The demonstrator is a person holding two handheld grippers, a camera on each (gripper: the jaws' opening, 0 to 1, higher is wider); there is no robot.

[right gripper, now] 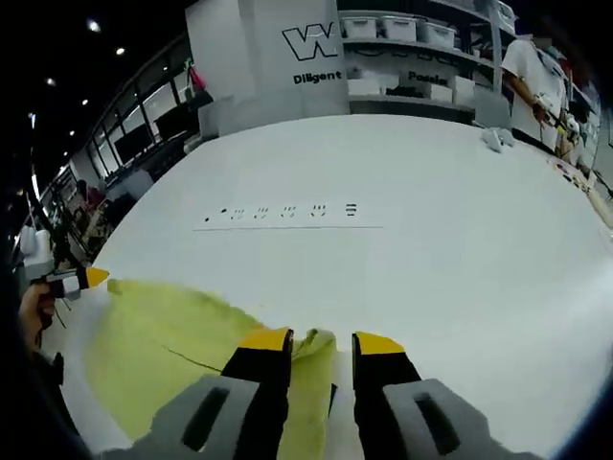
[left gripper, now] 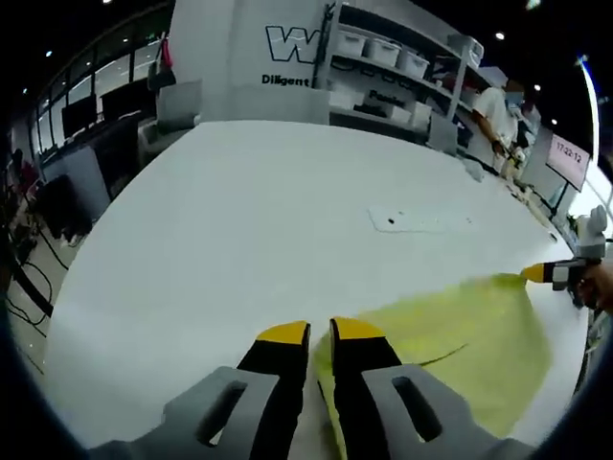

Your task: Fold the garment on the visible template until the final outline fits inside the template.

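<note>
Left gripper (left gripper: 320, 331): nearest in the left gripper view; yellow-tipped jaws almost together, tips at the garment's near edge. Whether cloth is pinched between them cannot be told.

Right gripper (right gripper: 321, 337): nearest in the right gripper view; jaws stand apart with a raised fold of cloth in the gap, not clamped on it. Its tip also appears at the far right of the left gripper view, at the garment's far corner.

Garment (left gripper: 460, 340): yellow-green cloth, lying on the white table (left gripper: 249, 220) between the two grippers, partly flattened, with a dark crease line across it. In the right gripper view it spreads left from the jaws toward the other gripper's tip.

Template (right gripper: 287, 218): judged to be the thin line with small dark marks on the table beyond the garment; well apart from the cloth. The garment does not lie on it.

Step in hand: judged early, taking hold of opposite edges to lift or spread the cloth; no finished fold to be seen.

Next move calls for: a firm pinch at both ends, then carrying the cloth toward the marks, keeping it taut and on the table.

Containers: white bins (left gripper: 383, 50) on the far shelving (left gripper: 402, 77); contents too small to tell.

Far: a person (left gripper: 498, 115) standing by the table's end.
</note>
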